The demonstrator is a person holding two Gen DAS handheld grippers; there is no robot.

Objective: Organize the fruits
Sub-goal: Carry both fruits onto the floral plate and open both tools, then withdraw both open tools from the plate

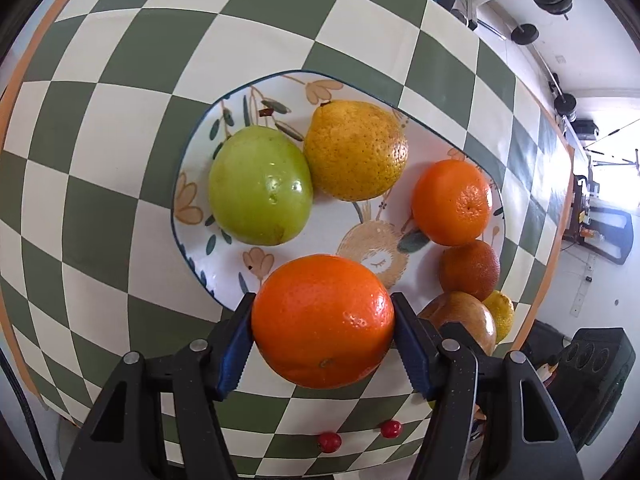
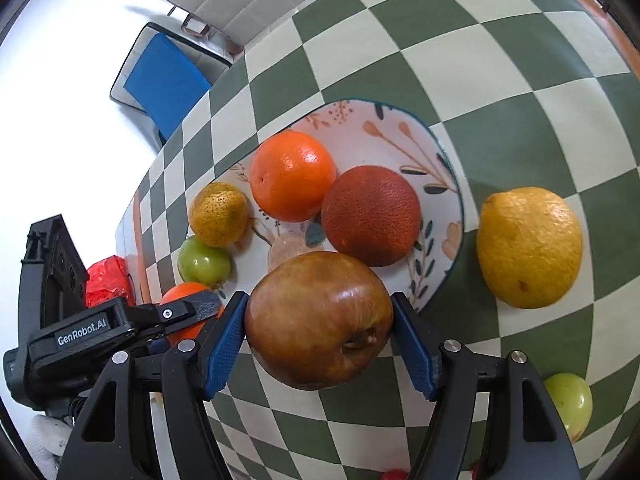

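My left gripper (image 1: 323,322) is shut on a large orange (image 1: 323,320) over the near rim of the patterned plate (image 1: 280,84). On the plate lie a green fruit (image 1: 260,186), a yellow speckled citrus (image 1: 356,150), a small orange (image 1: 452,202) and a dark red orange (image 1: 470,270). My right gripper (image 2: 319,320) is shut on a brown-red apple (image 2: 318,320) over the plate's rim (image 2: 460,216), near the dark red orange (image 2: 370,216) and an orange (image 2: 294,176). The left gripper (image 2: 176,312) shows at the left, holding its orange.
A large lemon (image 2: 528,246) and a green fruit (image 2: 570,402) lie on the checkered tablecloth (image 2: 480,60) right of the plate. Two small red berries (image 1: 330,442) lie near the table's front edge. A chair with a blue seat (image 2: 164,80) stands beyond the table.
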